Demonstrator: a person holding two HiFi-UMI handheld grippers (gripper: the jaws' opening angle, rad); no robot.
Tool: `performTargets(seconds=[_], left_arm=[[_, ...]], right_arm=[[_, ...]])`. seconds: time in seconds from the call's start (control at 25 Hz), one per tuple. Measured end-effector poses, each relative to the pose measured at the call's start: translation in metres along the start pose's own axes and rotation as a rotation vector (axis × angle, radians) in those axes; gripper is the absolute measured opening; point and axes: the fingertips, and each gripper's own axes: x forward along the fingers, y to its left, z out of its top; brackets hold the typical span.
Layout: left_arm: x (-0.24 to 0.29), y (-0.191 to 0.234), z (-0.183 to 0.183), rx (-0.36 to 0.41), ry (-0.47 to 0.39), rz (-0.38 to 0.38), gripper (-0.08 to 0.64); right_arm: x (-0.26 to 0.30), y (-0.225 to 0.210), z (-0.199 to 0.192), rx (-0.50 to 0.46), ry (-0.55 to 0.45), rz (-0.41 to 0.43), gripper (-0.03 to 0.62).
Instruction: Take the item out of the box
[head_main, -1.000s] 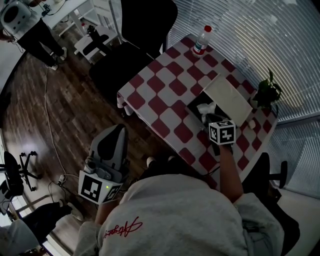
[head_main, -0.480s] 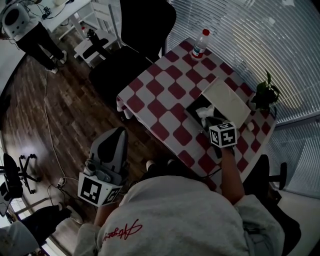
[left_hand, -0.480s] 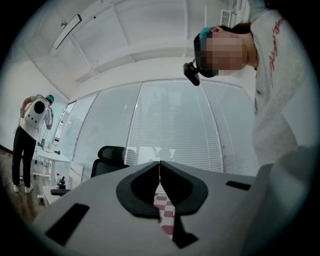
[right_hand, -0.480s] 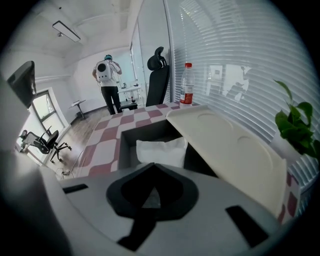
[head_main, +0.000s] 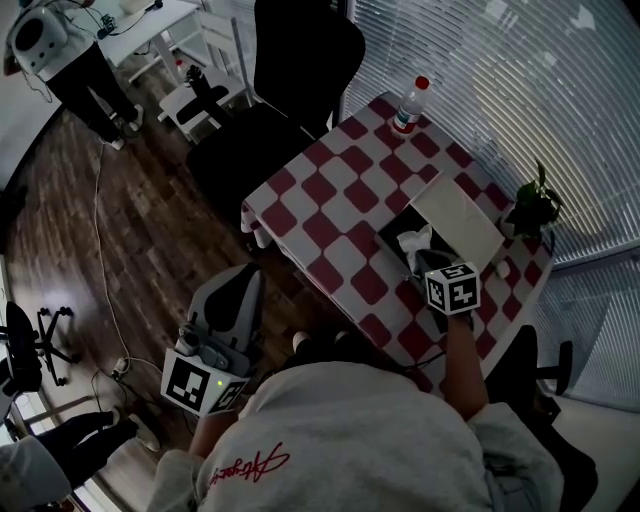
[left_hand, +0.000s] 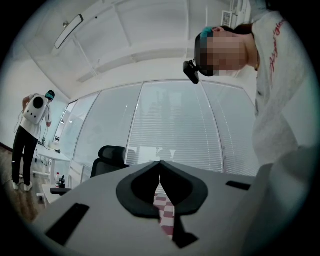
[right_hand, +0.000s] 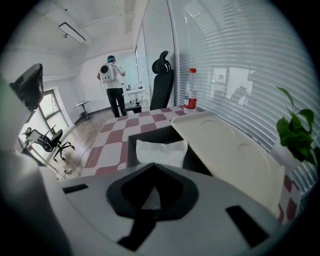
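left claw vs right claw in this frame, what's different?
Load: the left claw is shut on nothing, while the right claw is shut on the white item.
Place: the left claw hangs off the table, low beside the person, while the right claw is over the open box.
Shared: both have their jaws together.

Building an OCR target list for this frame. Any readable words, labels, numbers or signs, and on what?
Grey sweatshirt: red cursive lettering, too blurred to read.
Bottle: label too small to read.
Left marker cube, right marker cube: black-and-white square patterns, not text.
Tissue, box lid: no print seen.
Nothing legible overall.
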Motion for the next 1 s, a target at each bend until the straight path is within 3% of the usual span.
performTargets(seconds=[0.36,1.0], left_arm=[[-0.001,0.0,-0.001,-0.004,-0.002,-0.002,0.017],[0.003,-0.007,-0.004,-0.017,0.001,-0.044,0.017]], right_arm=[[-0.007,0.008,0.016,-0.006,-0.055,0.006,0.009],[-0.035,0.019,0.039,0.077,-0.201,0.035,0.009]])
